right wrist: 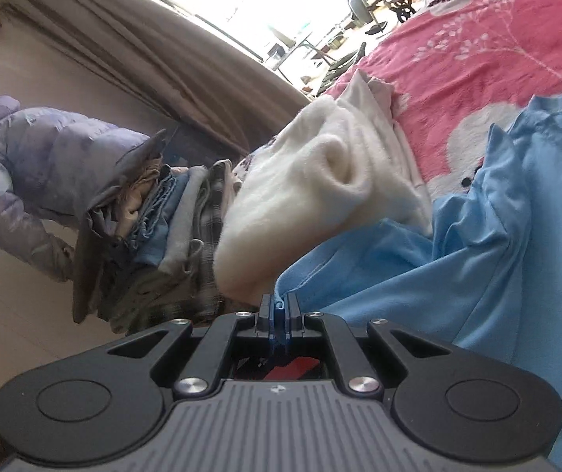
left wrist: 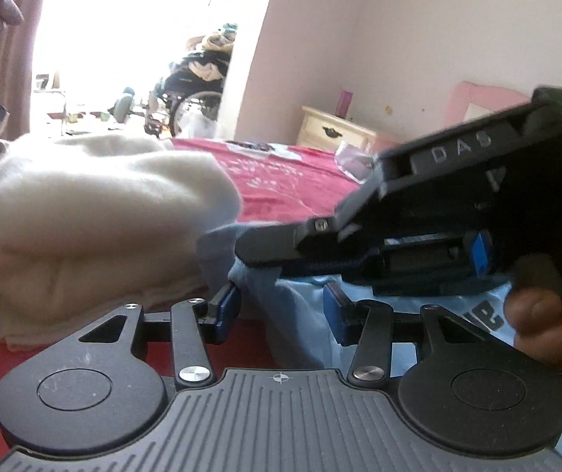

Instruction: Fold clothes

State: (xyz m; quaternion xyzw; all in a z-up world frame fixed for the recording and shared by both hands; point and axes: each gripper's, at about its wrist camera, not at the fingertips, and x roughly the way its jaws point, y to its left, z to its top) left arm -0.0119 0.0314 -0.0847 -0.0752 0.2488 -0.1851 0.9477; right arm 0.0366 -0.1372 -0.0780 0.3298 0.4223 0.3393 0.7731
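A light blue T-shirt (right wrist: 477,236) lies crumpled on the pink floral blanket (right wrist: 477,51). My right gripper (right wrist: 279,308) is shut on a fold of its edge. In the left wrist view the right gripper (left wrist: 249,259) comes in from the right and pinches the same blue T-shirt (left wrist: 300,314), with a hand (left wrist: 548,326) on its handle. My left gripper (left wrist: 281,308) sits just below it with its jaws apart. The blue cloth hangs in the gap between them, and the pads do not press on it. Dark lettering shows on the shirt at the right.
A folded white fluffy garment (right wrist: 320,188) lies right beside the shirt, also seen as the white fluffy garment (left wrist: 104,216). Beyond it are a stack of folded clothes (right wrist: 170,228) and a purple puffer jacket (right wrist: 37,157). A nightstand (left wrist: 336,129) stands by the wall, and a wheelchair (left wrist: 194,90) near the bright window.
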